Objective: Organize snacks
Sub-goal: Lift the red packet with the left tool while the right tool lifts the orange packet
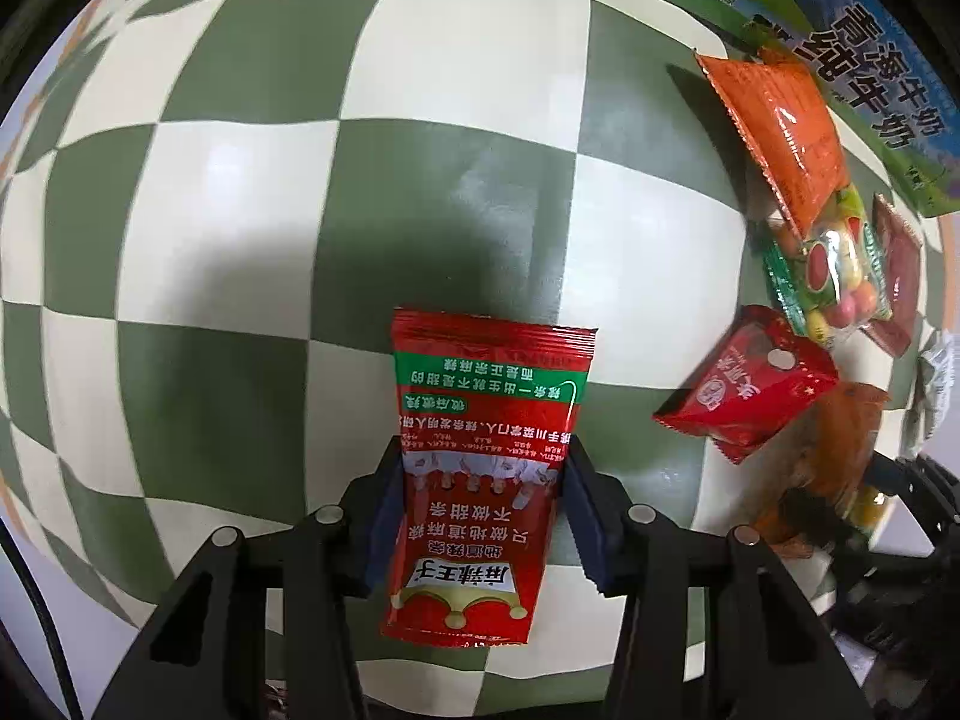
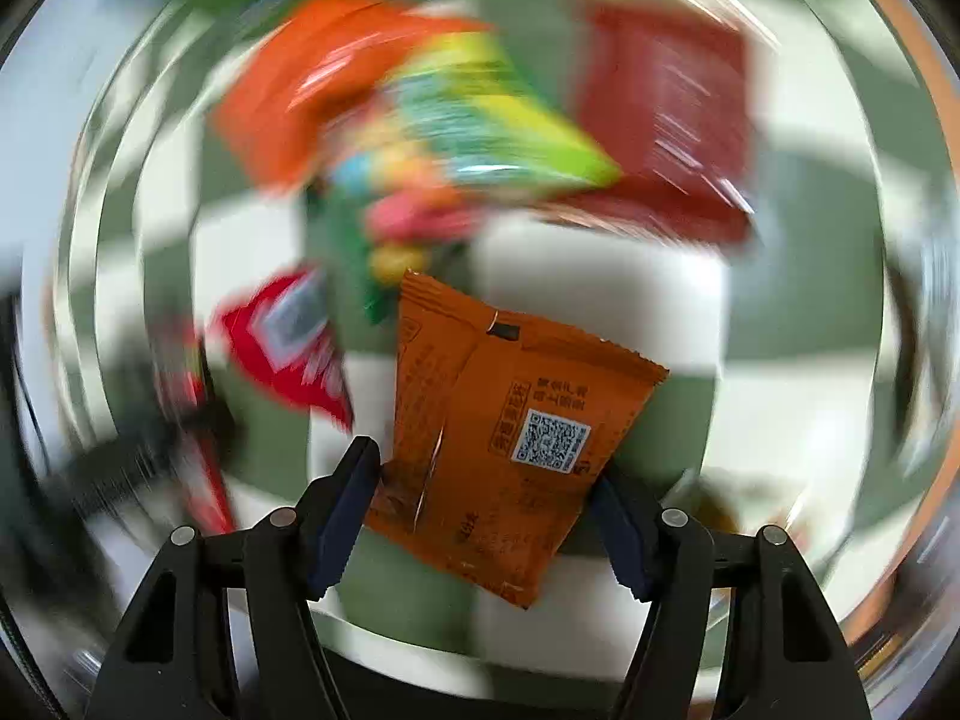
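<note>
Left gripper (image 1: 480,510) clamps a red packet (image 1: 480,480) over open checkered tabletop (image 1: 240,240); snack pile (image 1: 822,252) crowds its right. Right gripper (image 2: 486,516) pinches an orange packet (image 2: 504,420).

Sharp left view, motion-smeared right

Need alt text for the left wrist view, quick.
The left hand-held gripper grips a red snack packet above a green-and-white checkered surface. Right of it lie an orange packet, a candy bag and another red packet.
</note>
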`<act>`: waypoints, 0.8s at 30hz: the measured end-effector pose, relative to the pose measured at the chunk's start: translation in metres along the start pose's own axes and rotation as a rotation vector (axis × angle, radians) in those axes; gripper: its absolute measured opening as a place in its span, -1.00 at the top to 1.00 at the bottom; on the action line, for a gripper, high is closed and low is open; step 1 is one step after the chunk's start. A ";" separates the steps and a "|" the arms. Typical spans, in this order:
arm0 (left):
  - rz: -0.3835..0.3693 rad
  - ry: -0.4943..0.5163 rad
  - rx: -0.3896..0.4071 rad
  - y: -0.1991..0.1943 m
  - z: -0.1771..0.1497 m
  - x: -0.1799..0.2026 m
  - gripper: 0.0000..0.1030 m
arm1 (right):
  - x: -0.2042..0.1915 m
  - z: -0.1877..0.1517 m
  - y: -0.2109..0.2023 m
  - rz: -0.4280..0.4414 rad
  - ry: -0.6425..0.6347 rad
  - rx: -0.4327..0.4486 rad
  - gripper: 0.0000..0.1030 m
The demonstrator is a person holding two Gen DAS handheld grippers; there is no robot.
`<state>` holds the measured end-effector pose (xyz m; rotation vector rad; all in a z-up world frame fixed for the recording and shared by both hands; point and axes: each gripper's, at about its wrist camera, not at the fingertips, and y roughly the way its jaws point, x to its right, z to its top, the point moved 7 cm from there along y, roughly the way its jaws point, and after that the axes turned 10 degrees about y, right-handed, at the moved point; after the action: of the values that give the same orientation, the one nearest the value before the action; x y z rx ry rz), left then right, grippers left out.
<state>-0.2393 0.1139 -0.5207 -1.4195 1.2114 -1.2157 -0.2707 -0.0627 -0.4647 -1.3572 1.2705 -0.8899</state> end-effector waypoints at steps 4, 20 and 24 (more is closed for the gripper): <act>-0.028 -0.007 -0.045 0.018 -0.008 -0.008 -0.15 | 0.007 -0.001 -0.002 -0.008 0.017 -0.015 -0.50; -0.027 0.055 0.078 -0.040 0.004 0.055 0.12 | 0.075 0.004 -0.043 0.138 0.318 0.054 -0.12; -0.106 0.080 0.182 -0.098 0.025 0.084 0.12 | 0.085 0.016 -0.081 0.207 0.310 0.116 -0.11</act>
<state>-0.1984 0.0442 -0.4165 -1.3239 1.0607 -1.4302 -0.2236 -0.1498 -0.3994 -1.0015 1.5390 -1.0371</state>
